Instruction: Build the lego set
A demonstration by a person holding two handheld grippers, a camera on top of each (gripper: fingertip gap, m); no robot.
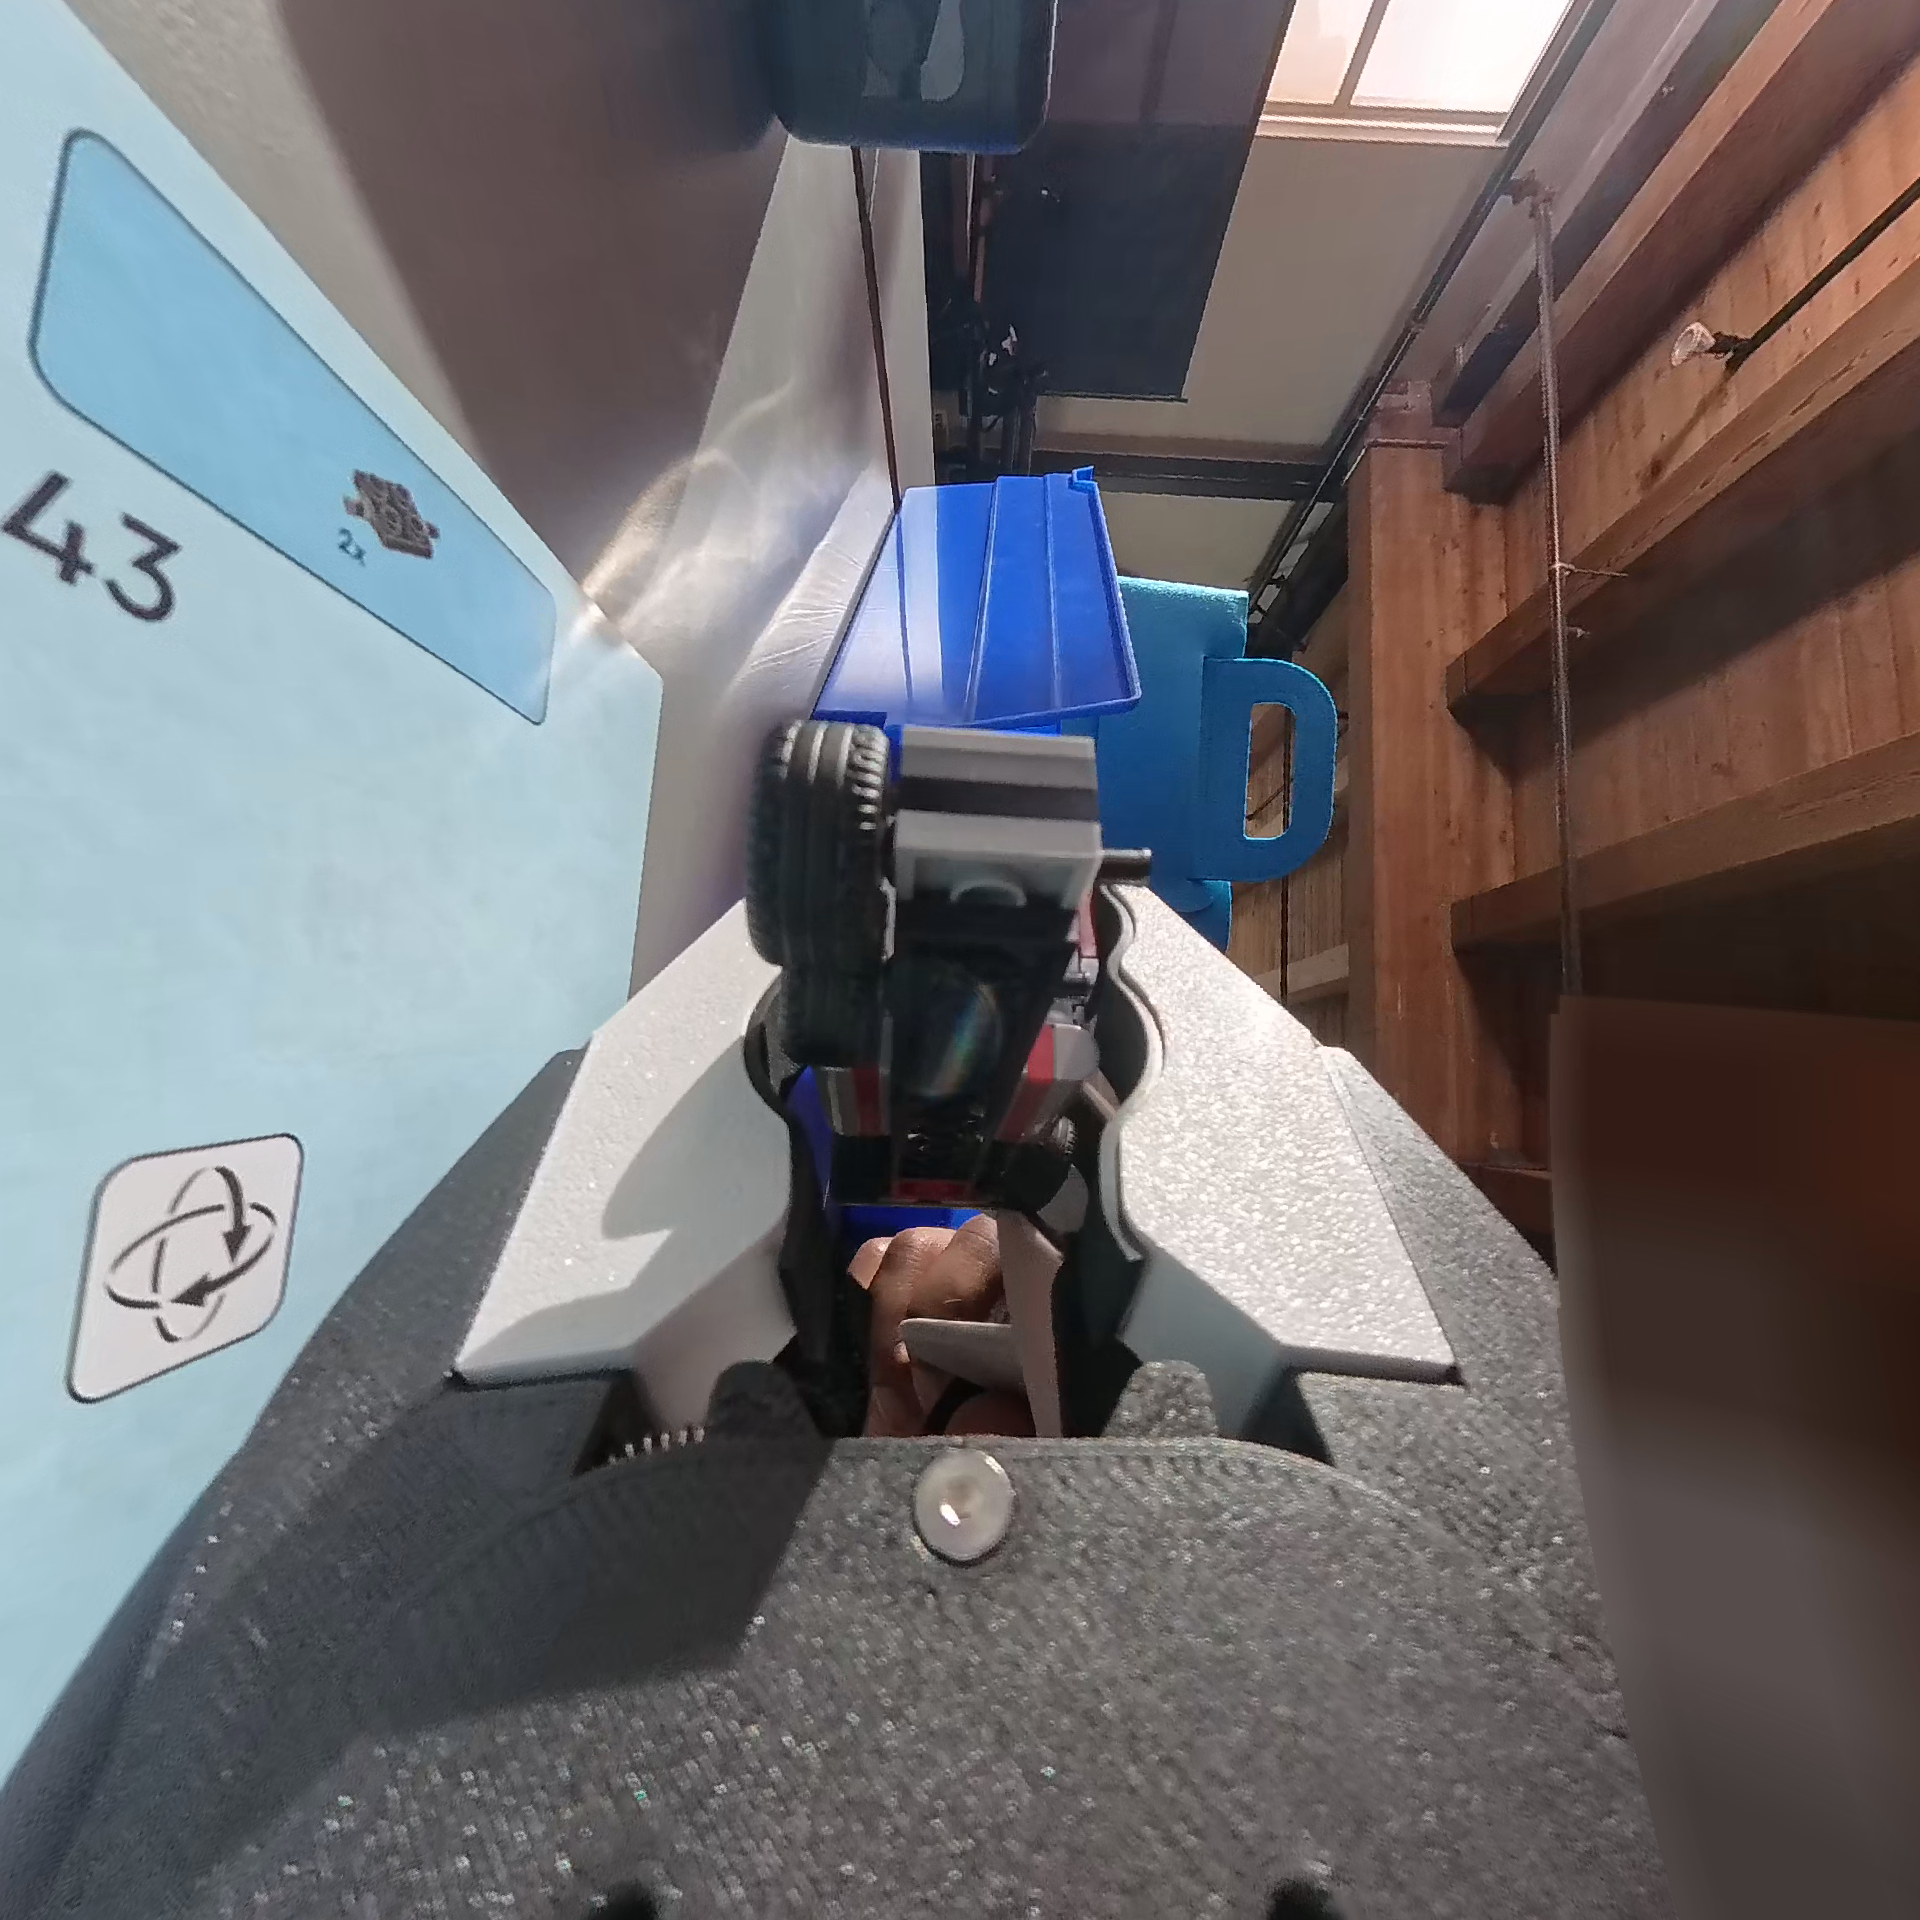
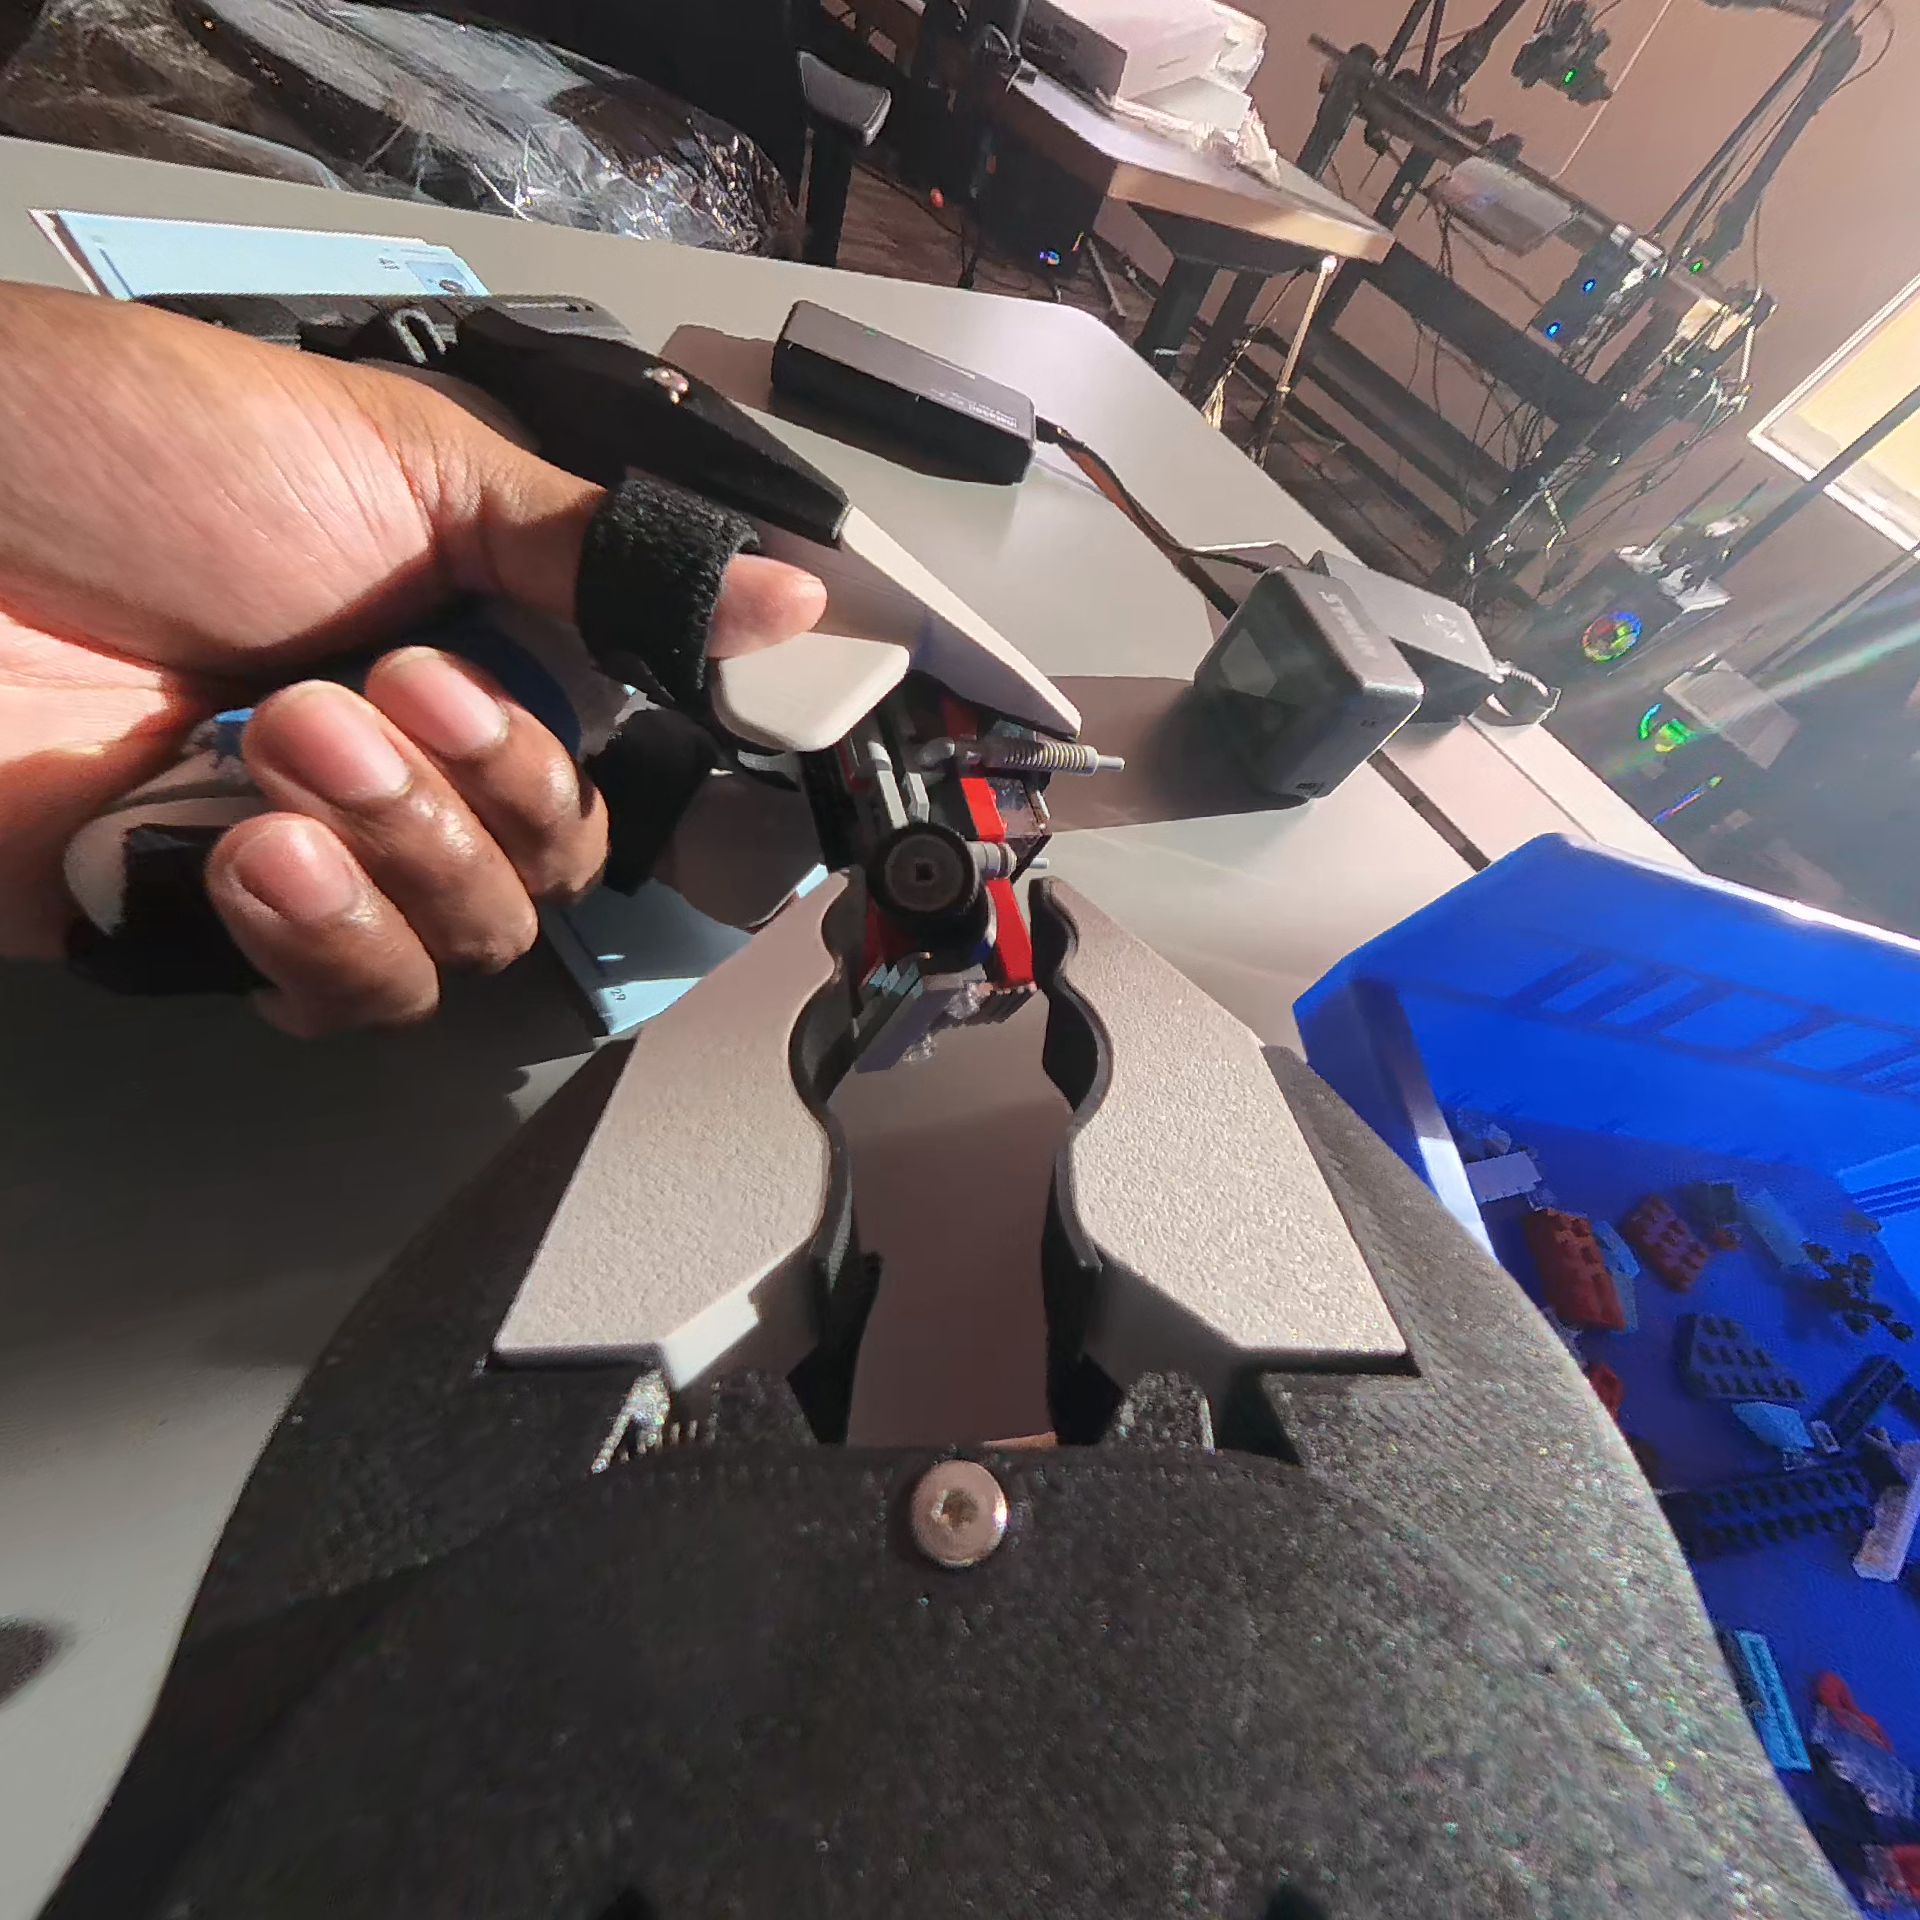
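At frame centre, the left gripper (image 1: 940,997) clamps the partly built red, grey and black lego vehicle (image 1: 935,997). The right gripper (image 2: 940,935) stands narrowly parted around the vehicle's end, beside the blue plastic parts bin (image 2: 1621,1039) at right.

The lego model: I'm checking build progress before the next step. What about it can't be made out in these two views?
- Left wrist view: the lego model is clamped in the left hand-held gripper; its fingers hide both sides, and the near end is blurred.
- Right wrist view: the right hand-held gripper and the person's hand cover most of the model; contact is unclear.
- Loose bricks in the blue bin are cut off by the frame edge.
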